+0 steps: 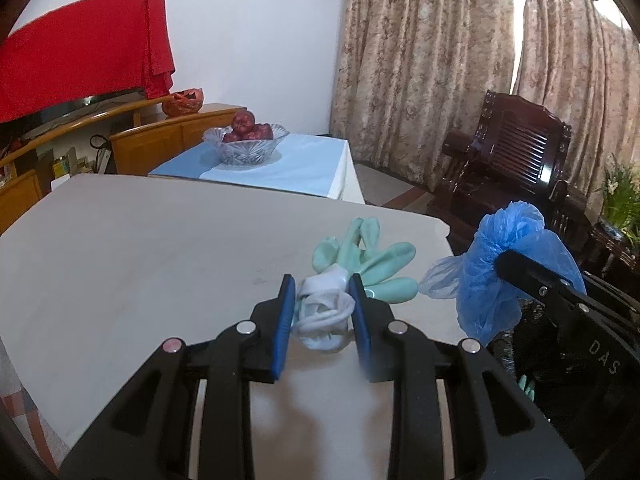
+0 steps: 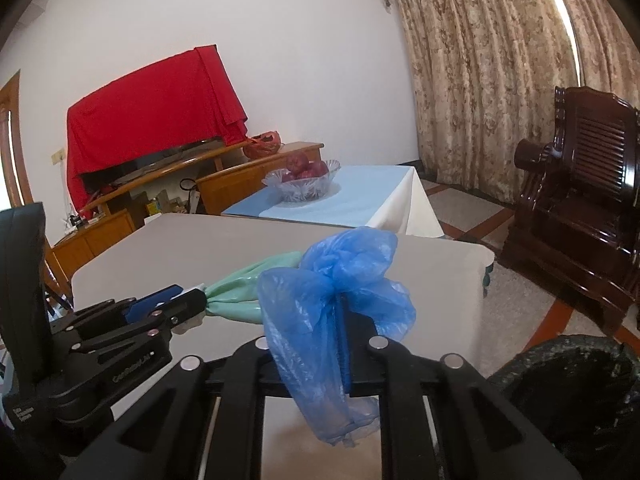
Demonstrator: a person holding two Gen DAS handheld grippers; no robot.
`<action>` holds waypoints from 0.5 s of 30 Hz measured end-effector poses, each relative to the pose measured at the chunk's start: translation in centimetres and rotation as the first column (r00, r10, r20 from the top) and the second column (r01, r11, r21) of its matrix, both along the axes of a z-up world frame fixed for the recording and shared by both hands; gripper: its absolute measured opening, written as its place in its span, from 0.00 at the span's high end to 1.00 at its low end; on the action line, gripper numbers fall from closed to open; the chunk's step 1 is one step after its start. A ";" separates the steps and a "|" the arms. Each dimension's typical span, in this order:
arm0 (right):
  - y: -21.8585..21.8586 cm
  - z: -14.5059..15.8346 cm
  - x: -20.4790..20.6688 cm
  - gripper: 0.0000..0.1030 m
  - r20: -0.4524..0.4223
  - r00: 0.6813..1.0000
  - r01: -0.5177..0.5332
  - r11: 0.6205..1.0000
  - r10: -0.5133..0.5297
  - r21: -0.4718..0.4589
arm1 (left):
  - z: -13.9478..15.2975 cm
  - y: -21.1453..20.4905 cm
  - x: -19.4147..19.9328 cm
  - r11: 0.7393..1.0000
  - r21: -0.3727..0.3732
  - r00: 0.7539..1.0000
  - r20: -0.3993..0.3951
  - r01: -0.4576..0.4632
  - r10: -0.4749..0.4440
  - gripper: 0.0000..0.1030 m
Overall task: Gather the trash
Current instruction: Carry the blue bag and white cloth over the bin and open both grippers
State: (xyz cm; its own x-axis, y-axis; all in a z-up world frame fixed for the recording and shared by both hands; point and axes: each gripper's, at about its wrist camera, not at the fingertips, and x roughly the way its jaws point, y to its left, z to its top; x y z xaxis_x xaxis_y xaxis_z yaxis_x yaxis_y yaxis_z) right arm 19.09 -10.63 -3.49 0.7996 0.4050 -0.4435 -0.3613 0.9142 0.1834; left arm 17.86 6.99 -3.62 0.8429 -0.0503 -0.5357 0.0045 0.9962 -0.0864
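Observation:
My left gripper (image 1: pixel 322 296) stands open around the white cuff of a mint-green rubber glove (image 1: pixel 372 260) that lies on the beige table (image 1: pixel 140 248); the blue pads flank the cuff, and I cannot tell if they touch it. It also shows in the right wrist view (image 2: pixel 176 300), with the glove (image 2: pixel 248 284) beyond it. My right gripper (image 2: pixel 340 304) is shut on a crumpled blue plastic bag (image 2: pixel 336 300), held above the table's right edge. In the left wrist view the bag (image 1: pixel 500 268) hangs from that gripper (image 1: pixel 504 260).
A black-lined trash bin (image 2: pixel 568 396) stands on the floor right of the table. A second table with a blue cloth carries a glass bowl of red fruit (image 1: pixel 246 142). A dark wooden armchair (image 1: pixel 516 160) and curtains are at the right, a wooden cabinet at the left.

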 end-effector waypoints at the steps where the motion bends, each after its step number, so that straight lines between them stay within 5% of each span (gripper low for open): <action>1: -0.3 0.2 -0.3 0.87 0.005 1.000 0.002 1.000 -0.002 -0.003 | 0.2 -0.3 -0.1 1.000 0.001 1.000 0.003 0.004 -0.004 0.75; 15: -5.5 2.2 -2.9 0.87 0.046 0.996 0.081 0.996 -0.079 -0.027 | 1.2 -5.2 -1.1 0.995 0.009 0.995 0.025 0.099 -0.099 0.75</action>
